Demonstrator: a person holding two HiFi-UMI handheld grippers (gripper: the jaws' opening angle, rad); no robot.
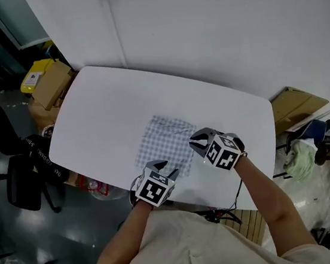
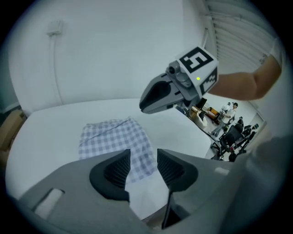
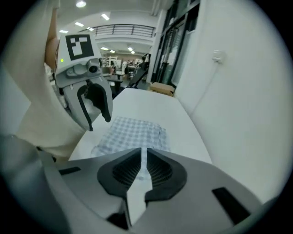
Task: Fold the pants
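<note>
The blue-and-white checked pants (image 1: 165, 141) lie folded into a small rectangle on the white table (image 1: 105, 115), near its front edge. My left gripper (image 1: 165, 169) hovers over the fold's near left corner; its jaws stand wide open with nothing between them (image 2: 143, 160), and the pants (image 2: 114, 139) lie just beyond. My right gripper (image 1: 198, 142) hangs above the fold's near right edge. Its jaws (image 3: 143, 164) are almost together with a thin slit left between them and no cloth in it. The pants (image 3: 132, 132) lie flat ahead of it.
A white wall with a cable (image 1: 116, 29) runs behind the table. Cardboard boxes (image 1: 50, 83) and a black chair (image 1: 23, 177) stand at the left. More boxes (image 1: 297, 105) and clutter sit on the floor at the right.
</note>
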